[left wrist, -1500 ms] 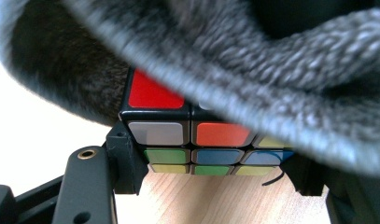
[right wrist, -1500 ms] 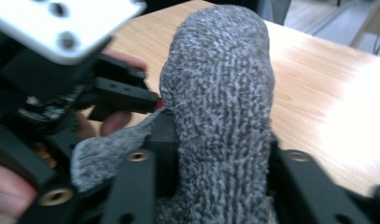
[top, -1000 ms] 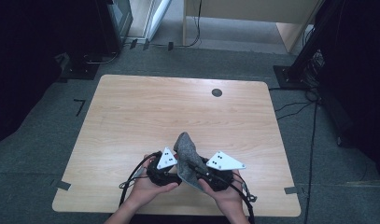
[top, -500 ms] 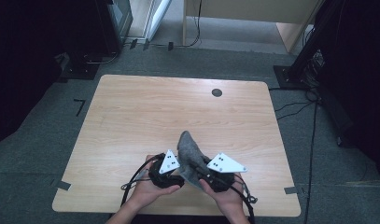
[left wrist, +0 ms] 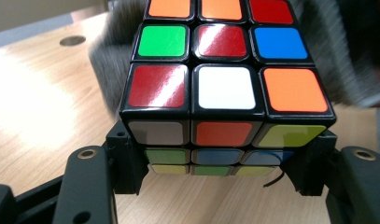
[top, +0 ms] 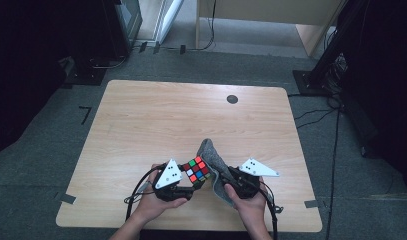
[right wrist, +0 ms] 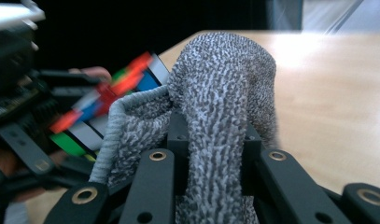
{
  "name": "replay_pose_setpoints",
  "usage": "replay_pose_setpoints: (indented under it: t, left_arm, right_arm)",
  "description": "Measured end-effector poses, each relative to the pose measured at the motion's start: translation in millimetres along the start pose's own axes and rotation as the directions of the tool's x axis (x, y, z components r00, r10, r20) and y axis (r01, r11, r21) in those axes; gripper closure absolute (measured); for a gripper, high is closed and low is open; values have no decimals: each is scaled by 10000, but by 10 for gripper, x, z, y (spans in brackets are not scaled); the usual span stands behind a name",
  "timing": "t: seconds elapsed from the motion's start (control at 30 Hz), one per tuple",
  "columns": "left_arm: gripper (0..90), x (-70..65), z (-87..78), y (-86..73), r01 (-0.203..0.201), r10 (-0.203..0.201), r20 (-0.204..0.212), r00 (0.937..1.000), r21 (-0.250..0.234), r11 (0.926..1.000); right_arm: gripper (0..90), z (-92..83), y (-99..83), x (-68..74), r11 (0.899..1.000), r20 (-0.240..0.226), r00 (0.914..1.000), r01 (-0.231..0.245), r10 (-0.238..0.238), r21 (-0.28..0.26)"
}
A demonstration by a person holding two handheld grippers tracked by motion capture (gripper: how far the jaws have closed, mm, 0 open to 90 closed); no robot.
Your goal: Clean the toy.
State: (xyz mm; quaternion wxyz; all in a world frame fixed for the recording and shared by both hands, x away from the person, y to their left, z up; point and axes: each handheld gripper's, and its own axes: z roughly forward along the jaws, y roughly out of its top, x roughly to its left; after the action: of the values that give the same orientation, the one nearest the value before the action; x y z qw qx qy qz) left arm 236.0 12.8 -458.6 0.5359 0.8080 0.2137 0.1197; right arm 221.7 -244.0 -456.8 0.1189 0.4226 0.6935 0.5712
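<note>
Spanning most of the high view, the wooden table (top: 141, 130) carries a small dark round disc (top: 232, 99) near its far edge, toward one o'clock from the centre. Down at the six o'clock edge, the person's two hands come in side by side, each with a gripper. Between them hangs the grey cloth (top: 213, 159), a nubbly towel that rises to a peak and drapes toward the right hand (top: 250, 204). In the right gripper view the right gripper (right wrist: 211, 154) is clamped on a thick fold of that cloth, its jaws having just been closing with the fabric bunched between them, and the fold stands up above the jaws at twelve o'clock. The left hand (top: 153, 205) carries the left gripper (top: 190, 181), whose jaws are pressed against opposite sides of the puzzle cube (top: 196, 170). That cube sits just at nine o'clock of the cloth, touching it, raised off the table. In the left gripper view its top face shows a red centre tile.
</note>
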Motion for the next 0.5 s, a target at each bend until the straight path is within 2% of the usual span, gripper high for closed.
replay_pose_setpoints:
  t: [0.07,0.1,0.17,0.23,0.27,0.3,0.33,0.4,0.5]
  left_arm:
    - [348,21,-35,10,49,-46,105,9999,-283,9996]
    - [348,27,-35,16,14,-10,141,9999,-257,9997]
    - [348,20,-14,6,-98,99,47,9999,-74,9999]
    - [348,-10,24,-17,-241,241,14,9997,140,9996]
    - [348,-30,30,-20,-285,285,33,9996,88,9996]
    - [348,-44,25,-12,-312,312,44,9995,-32,9995]
    - [348,-51,13,-1,-306,307,63,9995,-154,9994]
    - [348,-46,-18,13,-335,339,104,9994,-347,9988]
    - [348,-29,-9,-1,-292,294,126,9995,-194,9994]
  right_arm:
    - [753,20,-18,-35,9990,49,10000,-6,4,442]
    - [753,11,-12,-33,9993,-59,9999,-83,85,372]
    - [752,-41,51,18,10000,-140,9999,-70,69,-59]
    - [751,-113,137,90,9974,-616,9981,6,-50,-722]
    - [751,-138,171,130,9957,-713,9973,96,-162,-916]
    - [751,-151,190,163,9953,-610,9977,227,-285,-940]
    - [751,-147,190,173,9956,-527,9982,244,-292,-904]
    - [752,-117,144,116,9974,-490,9987,-162,127,-702]
    - [752,-45,50,11,9987,-220,9985,-496,495,-62]
